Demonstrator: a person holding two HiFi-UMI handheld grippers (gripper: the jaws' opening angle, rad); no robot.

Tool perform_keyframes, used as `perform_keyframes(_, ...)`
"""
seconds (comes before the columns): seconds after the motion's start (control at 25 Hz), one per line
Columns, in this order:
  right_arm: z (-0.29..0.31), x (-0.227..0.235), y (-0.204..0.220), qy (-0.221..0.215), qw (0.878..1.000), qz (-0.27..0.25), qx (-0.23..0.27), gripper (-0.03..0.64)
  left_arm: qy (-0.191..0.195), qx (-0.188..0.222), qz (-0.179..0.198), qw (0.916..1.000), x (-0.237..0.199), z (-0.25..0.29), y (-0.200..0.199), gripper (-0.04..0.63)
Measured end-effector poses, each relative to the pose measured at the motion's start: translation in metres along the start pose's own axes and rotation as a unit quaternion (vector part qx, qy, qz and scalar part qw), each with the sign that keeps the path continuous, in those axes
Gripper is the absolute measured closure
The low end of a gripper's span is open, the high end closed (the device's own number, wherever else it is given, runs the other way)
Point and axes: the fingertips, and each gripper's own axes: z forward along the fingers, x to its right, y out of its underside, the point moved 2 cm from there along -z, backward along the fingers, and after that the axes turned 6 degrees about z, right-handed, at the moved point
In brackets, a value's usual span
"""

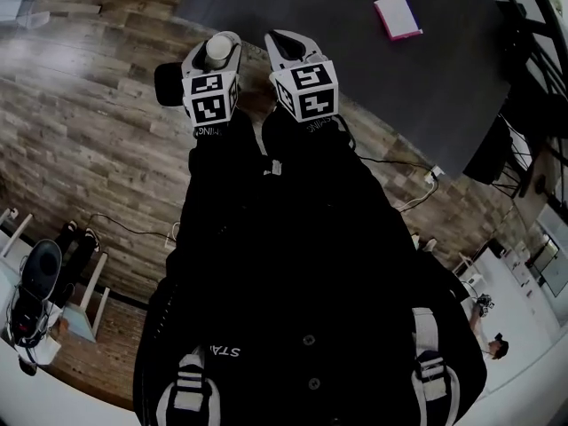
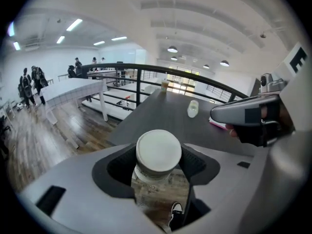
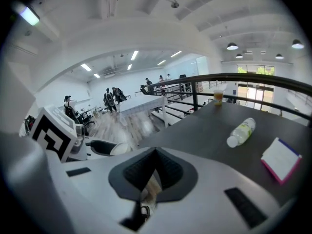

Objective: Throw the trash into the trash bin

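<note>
My left gripper (image 1: 216, 50) is shut on a cup with a flat white lid (image 1: 217, 51), held upright over the wooden floor. In the left gripper view the cup (image 2: 158, 156) fills the gap between the black pads (image 2: 194, 163). My right gripper (image 1: 289, 46) hangs right beside it, shut and with nothing in it (image 3: 153, 173). Both point toward a dark table (image 1: 444, 69). On the table lie a clear plastic bottle (image 3: 241, 132) on its side, a pink-edged white notebook (image 1: 397, 16) and a distant drink cup (image 3: 218, 97).
A black railing (image 2: 146, 72) runs behind the table. A power strip with cables (image 1: 433, 174) lies on the floor by the table's near corner. A black chair (image 1: 40, 278) and white desks stand at the lower left. Several people (image 3: 111, 97) stand far off.
</note>
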Motion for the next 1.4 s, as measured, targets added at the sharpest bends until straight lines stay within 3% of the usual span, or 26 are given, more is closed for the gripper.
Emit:
perform_keyframes(0.32, 0.077, -0.104, -0.005, -0.067, 0.996, -0.048, -0.025, 0.604, -0.056, 0.008, -0.064, 0.9963, -0.110, -0.041, 0.040, 0.319)
perform_keyframes(0.48, 0.113, -0.154, 0.005, -0.109, 0.990, -0.079, -0.046, 0.604, -0.091, 0.005, -0.107, 0.9901, -0.155, -0.059, 0.076, 0.319)
perform_keyframes(0.76, 0.181, -0.216, 0.039, -0.144, 0.980, -0.107, -0.085, 0.604, -0.124, -0.015, -0.161, 0.9791, -0.222, -0.067, 0.148, 0.319)
perform_keyframes(1.04, 0.249, -0.246, 0.085, -0.172, 0.969, -0.133, -0.118, 0.604, -0.149, -0.024, -0.211, 0.9658, -0.267, -0.045, 0.216, 0.319)
perform_keyframes(1.4, 0.341, -0.237, 0.170, -0.186, 0.957, -0.158, -0.156, 0.604, -0.175, -0.032, -0.242, 0.9538, -0.310, 0.025, 0.302, 0.319)
